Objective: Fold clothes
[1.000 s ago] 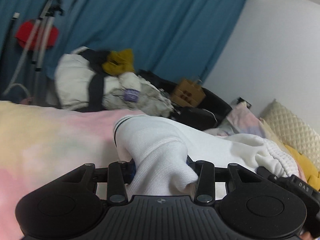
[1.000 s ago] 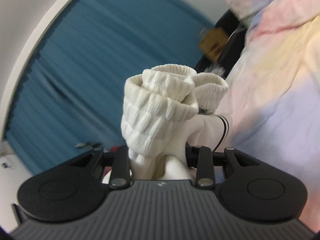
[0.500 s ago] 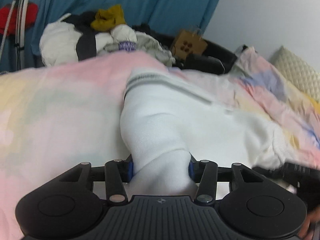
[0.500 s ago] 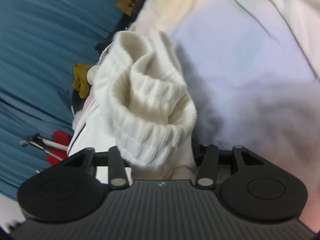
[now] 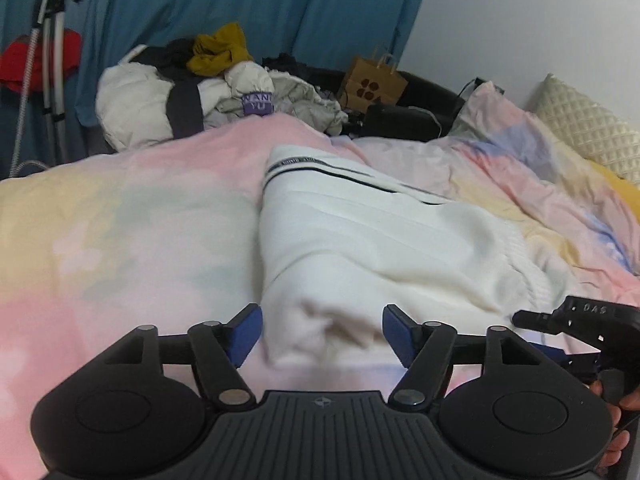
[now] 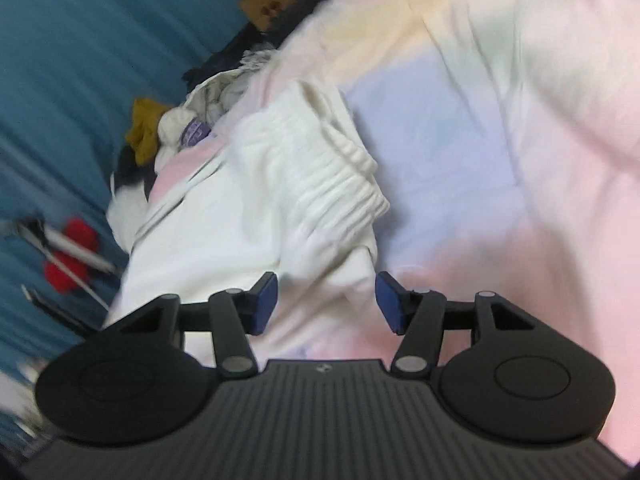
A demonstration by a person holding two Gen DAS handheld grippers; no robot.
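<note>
A white knit sweater [image 5: 360, 236] with thin dark stripes lies folded on the pastel bedspread [image 5: 120, 240]. My left gripper [image 5: 322, 336] is open, its blue pads on either side of the sweater's near fold without pinching it. In the right wrist view the sweater's ribbed cuff [image 6: 340, 176] lies on the bed, and my right gripper [image 6: 326, 300] is open just behind that end of the cloth. The right gripper [image 5: 576, 320] also shows at the right edge of the left wrist view, held by a hand [image 5: 624, 404].
A heap of clothes [image 5: 192, 96] sits beyond the bed against a blue curtain [image 5: 240, 8]. A brown paper bag [image 5: 372, 84] and dark items stand by the wall. A cream quilted pillow [image 5: 584, 128] lies at the right. A tripod [image 5: 52, 60] stands at the left.
Both grippers lowered the sweater onto the bed and opened, letting go of it. The cloth, bunched between the fingers before, now lies flat on the bedspread.
</note>
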